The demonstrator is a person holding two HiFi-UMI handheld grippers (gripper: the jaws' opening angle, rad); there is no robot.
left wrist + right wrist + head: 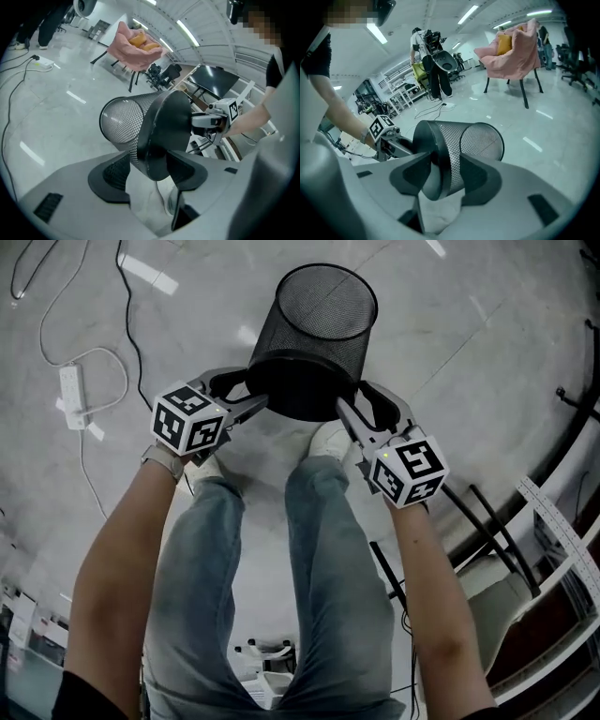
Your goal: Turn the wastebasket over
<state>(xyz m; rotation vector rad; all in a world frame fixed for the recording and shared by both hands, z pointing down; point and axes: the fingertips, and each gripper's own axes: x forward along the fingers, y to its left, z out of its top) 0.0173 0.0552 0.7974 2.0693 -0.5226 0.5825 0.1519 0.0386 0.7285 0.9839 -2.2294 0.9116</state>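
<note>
A pale, glossy floor [469, 352] mirrors the long ceiling light strips [467, 14]. A white power strip [73, 397] lies on it with its cable. Farther off stand a chair draped in pink cloth [511, 51], dark office chairs [576, 65] and white tables [401, 96].

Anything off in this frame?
The wastebasket is tipped on its side, base toward the person, mouth pointing away, clamped at its base edge by the left gripper and right gripper. Fits the flip. Otherwise only a power strip lies loose on the floor.
</note>
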